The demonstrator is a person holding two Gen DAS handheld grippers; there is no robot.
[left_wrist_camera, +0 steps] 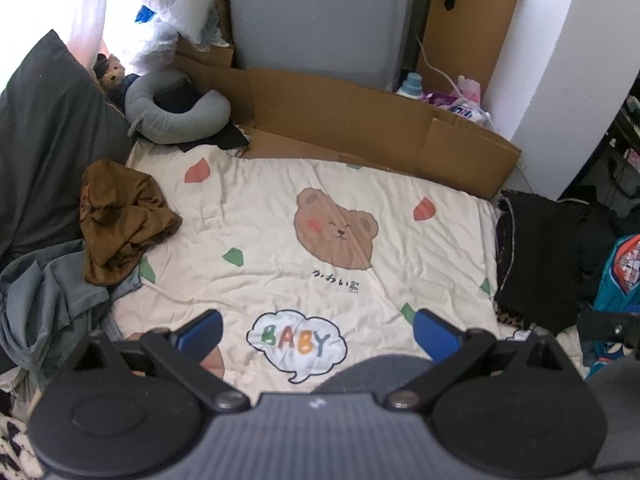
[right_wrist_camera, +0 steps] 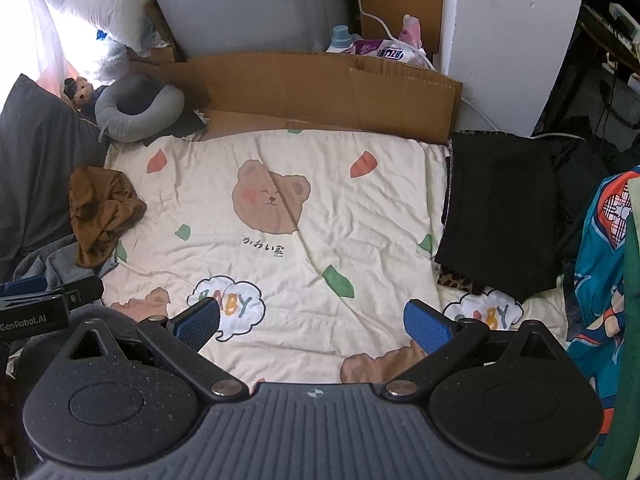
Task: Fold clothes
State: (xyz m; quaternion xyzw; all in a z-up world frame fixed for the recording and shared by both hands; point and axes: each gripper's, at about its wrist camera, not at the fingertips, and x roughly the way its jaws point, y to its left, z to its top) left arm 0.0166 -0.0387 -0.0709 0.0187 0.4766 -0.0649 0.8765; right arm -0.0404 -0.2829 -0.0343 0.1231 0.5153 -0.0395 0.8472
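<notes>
A crumpled brown garment (left_wrist_camera: 120,220) (right_wrist_camera: 102,212) lies at the left edge of the cream bear-print quilt (left_wrist_camera: 280,216) (right_wrist_camera: 340,208). Under and beside it sits a rumpled grey-green garment (left_wrist_camera: 48,300) (right_wrist_camera: 52,260). A neatly folded black garment (right_wrist_camera: 500,212) (left_wrist_camera: 548,256) rests on the quilt's right edge, on top of a leopard-print piece (right_wrist_camera: 460,282). My left gripper (left_wrist_camera: 318,334) hovers open above the quilt's near side with nothing between its blue pads. My right gripper (right_wrist_camera: 312,326) is open too, empty, over the near middle. The left gripper's tip (right_wrist_camera: 44,300) shows at the right wrist view's left edge.
Flattened cardboard (left_wrist_camera: 360,120) (right_wrist_camera: 328,92) stands along the quilt's far side. A grey neck pillow (left_wrist_camera: 176,108) (right_wrist_camera: 136,108) and a small teddy (right_wrist_camera: 82,90) sit at the far left, by a dark pillow (left_wrist_camera: 44,140). Bright blue printed fabric (right_wrist_camera: 604,264) lies at right. Detergent bottles (right_wrist_camera: 344,40) stand behind the cardboard.
</notes>
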